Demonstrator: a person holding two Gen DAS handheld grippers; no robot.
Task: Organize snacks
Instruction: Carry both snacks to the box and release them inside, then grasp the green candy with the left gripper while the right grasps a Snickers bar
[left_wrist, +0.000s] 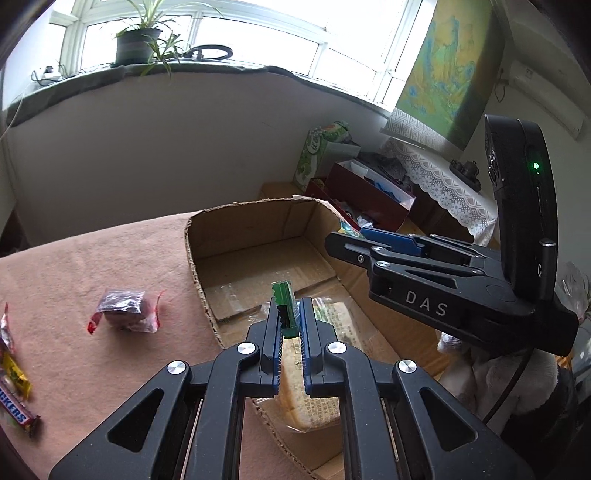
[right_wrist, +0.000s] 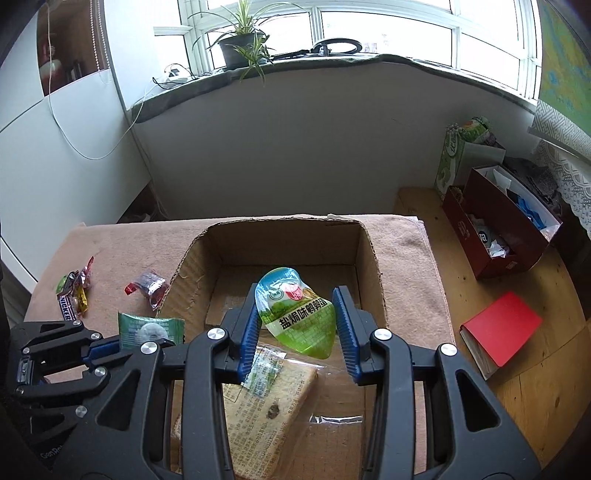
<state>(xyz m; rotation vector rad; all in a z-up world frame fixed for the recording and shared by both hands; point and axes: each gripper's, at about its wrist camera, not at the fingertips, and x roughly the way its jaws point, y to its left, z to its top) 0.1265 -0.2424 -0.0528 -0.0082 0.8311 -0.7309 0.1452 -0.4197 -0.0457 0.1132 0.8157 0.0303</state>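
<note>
My left gripper (left_wrist: 290, 301) is shut on a thin green snack packet (left_wrist: 286, 314), seen edge-on above the open cardboard box (left_wrist: 192, 258). In the right wrist view that packet (right_wrist: 149, 330) hangs at the box's left wall, with the left gripper (right_wrist: 118, 343) on it. My right gripper (right_wrist: 297, 295) is shut on a green pouch with printed characters (right_wrist: 299, 317), held over the box (right_wrist: 288, 225). A wrapped bread slice (right_wrist: 273, 402) lies on the box floor. The right gripper (left_wrist: 332, 238) shows at the box's right side in the left wrist view.
On the brown cloth-covered table (right_wrist: 406, 258), left of the box, lie a red-wrapped sweet (left_wrist: 125, 310), a Snickers bar (left_wrist: 14, 410) and a yellow packet (left_wrist: 16, 373). On the wooden floor to the right are a red book (right_wrist: 502, 328) and red boxes (right_wrist: 506, 236).
</note>
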